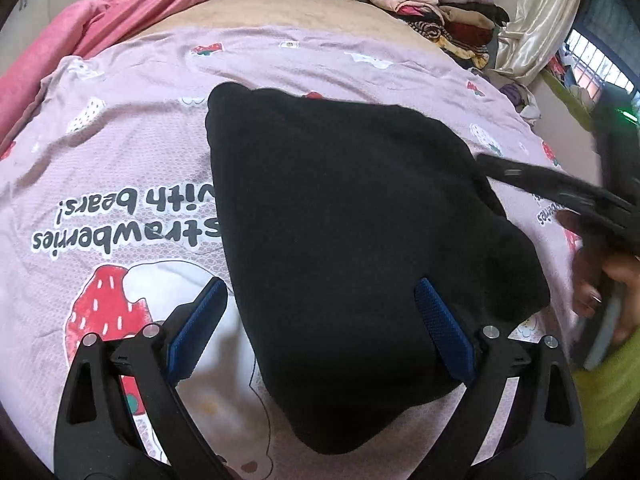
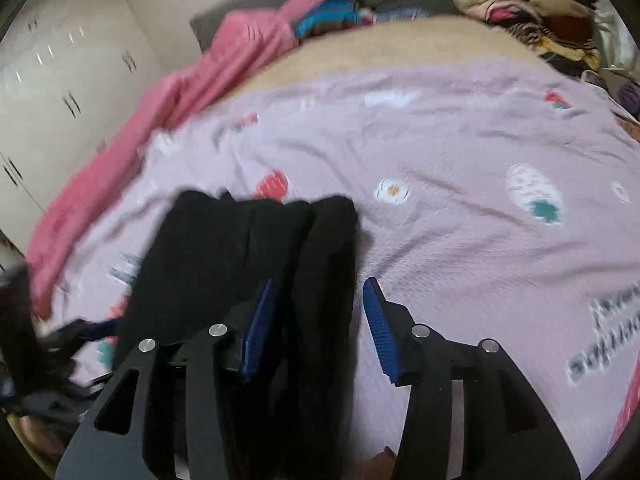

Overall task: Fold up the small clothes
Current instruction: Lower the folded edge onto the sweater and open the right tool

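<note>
Left wrist view: the black garment [image 1: 352, 216] lies folded on the pink strawberry sheet [image 1: 120, 152] of the bed, spreading from centre towards 5 o'clock. The left gripper [image 1: 320, 320] hangs over its near edge, fingers [image 1: 200, 320] spread wide, gripping nothing. At 3 o'clock the right gripper [image 1: 560, 196] comes in blurred. Right wrist view: the right gripper [image 2: 320, 320] has its fingers [image 2: 378, 328] parted, the garment's right edge between them but not pinched. Clothes piles [image 2: 532, 4] sit at 1 o'clock.
</note>
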Demonstrator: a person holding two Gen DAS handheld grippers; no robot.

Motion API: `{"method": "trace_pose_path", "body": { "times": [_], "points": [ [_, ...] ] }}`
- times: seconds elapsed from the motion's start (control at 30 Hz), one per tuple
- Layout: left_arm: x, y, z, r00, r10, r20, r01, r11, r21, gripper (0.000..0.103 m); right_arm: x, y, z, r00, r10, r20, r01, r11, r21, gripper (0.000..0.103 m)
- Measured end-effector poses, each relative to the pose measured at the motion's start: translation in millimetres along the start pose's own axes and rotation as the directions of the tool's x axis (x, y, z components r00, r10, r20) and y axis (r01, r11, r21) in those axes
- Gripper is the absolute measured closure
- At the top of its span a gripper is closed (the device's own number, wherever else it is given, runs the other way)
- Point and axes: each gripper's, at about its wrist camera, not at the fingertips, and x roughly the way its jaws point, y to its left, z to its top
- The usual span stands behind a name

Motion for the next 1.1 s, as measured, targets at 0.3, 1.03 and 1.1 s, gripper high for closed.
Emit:
{"method": "trace_pose_path", "body": {
  "times": [0.3,1.03,1.1],
  "points": [
    [-17,1,-13,1.000,-0.014,0.028,0.014,1.000,-0.018,0.015,-30,22,-34,0.969,0.242,-0.041,-0.239,0.969,0.067,0.057],
    [-14,-19,-24,0.999,-0.035,-0.008,0.036,0.999,0.018,0.015,-19,27,-66,0.999,-0.025,-0.043,0.022,0.998,-0.053,0.074],
    [-15,-20,-24,0.999,-0.032,-0.005,0.033,0.999,0.020,0.015,-22,27,-67,0.999,-0.024,-0.039,0.022,0.998,-0.051,0.070]
  ]
}}
